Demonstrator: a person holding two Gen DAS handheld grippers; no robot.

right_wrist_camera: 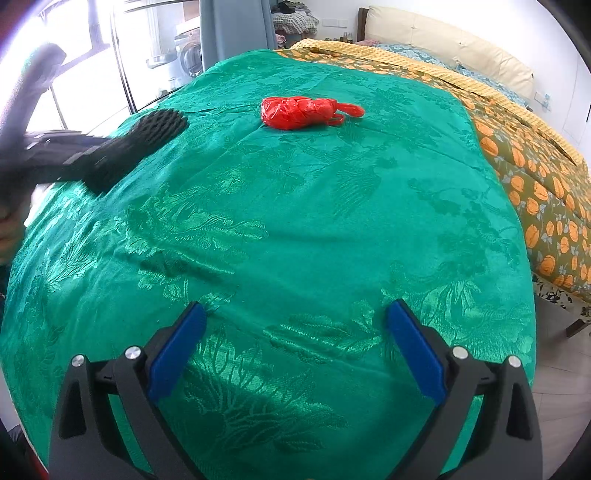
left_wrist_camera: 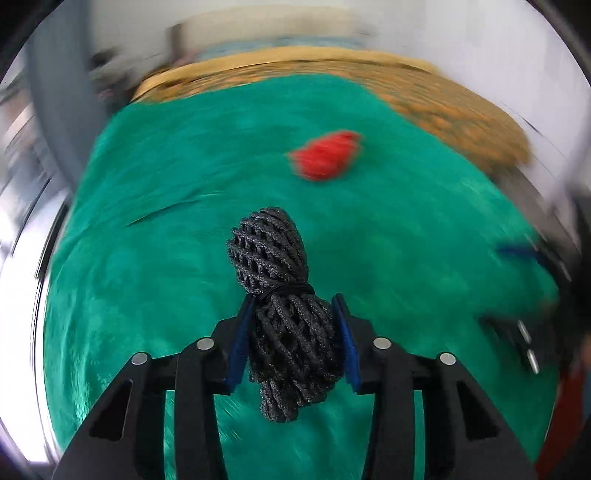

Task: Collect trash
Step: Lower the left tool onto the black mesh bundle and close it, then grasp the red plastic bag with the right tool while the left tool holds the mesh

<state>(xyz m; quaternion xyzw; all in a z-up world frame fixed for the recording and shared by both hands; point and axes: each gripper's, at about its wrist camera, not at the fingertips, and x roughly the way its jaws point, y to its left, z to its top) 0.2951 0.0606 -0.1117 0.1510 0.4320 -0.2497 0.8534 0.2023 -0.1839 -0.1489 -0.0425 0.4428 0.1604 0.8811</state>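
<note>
My left gripper (left_wrist_camera: 293, 314) is shut on a black foam net roll (left_wrist_camera: 284, 295), held above the green cloth (left_wrist_camera: 147, 295). The roll sticks out past the blue pads. A crumpled red plastic bag (left_wrist_camera: 327, 155) lies on the cloth further ahead, blurred. In the right wrist view the red bag (right_wrist_camera: 303, 112) lies at the far middle of the green cloth (right_wrist_camera: 295, 221). My right gripper (right_wrist_camera: 295, 325) is open and empty, low over the near part of the cloth. The left gripper with the black net (right_wrist_camera: 147, 136) shows at the left.
An orange flowered quilt (right_wrist_camera: 535, 177) covers the bed right of the green cloth. A cream headboard (right_wrist_camera: 443, 40) stands at the far right. A window and a curtain (right_wrist_camera: 236, 29) are at the far left. The right gripper shows blurred at the right edge of the left view (left_wrist_camera: 524, 295).
</note>
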